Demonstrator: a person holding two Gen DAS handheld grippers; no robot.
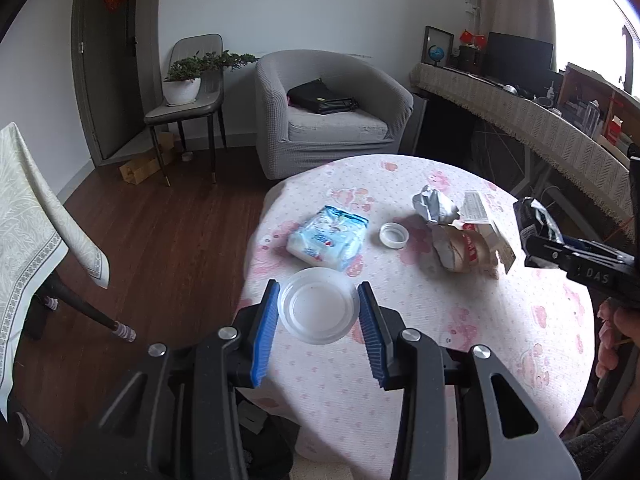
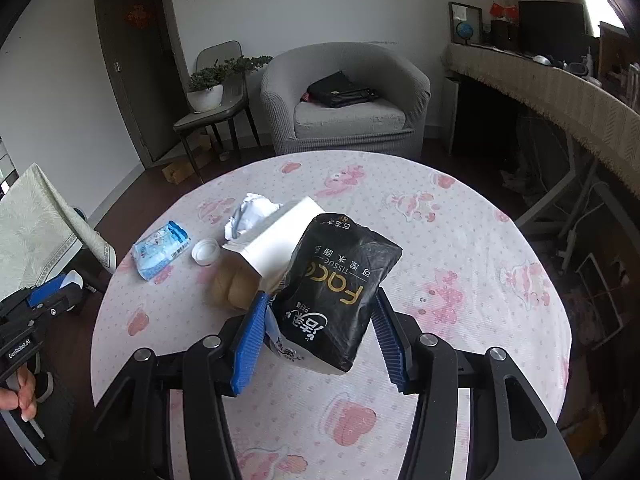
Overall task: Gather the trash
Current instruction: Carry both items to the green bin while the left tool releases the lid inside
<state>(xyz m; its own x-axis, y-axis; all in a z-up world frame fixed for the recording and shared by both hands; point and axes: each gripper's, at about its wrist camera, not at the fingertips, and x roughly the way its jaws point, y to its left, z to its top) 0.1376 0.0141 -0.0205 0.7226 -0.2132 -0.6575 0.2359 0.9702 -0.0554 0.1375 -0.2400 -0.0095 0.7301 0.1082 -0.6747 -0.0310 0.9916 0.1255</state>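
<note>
The left gripper [image 1: 319, 312] is spread wide around a clear plastic lid [image 1: 318, 311], its pads beside the rim; contact cannot be confirmed. The right gripper [image 2: 320, 320] clamps a black tissue pack [image 2: 340, 292], tilted above the round table [image 2: 460, 248]. Farther out lie a blue wipes packet [image 1: 328, 236], a white cap [image 1: 394, 235], a brown paper bag [image 1: 464, 248] and crumpled foil [image 1: 434, 205].

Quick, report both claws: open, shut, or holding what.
Left claw: open, straddling the clear plastic lid, not clamped.
Right claw: holding the black tissue pack above the table.
</note>
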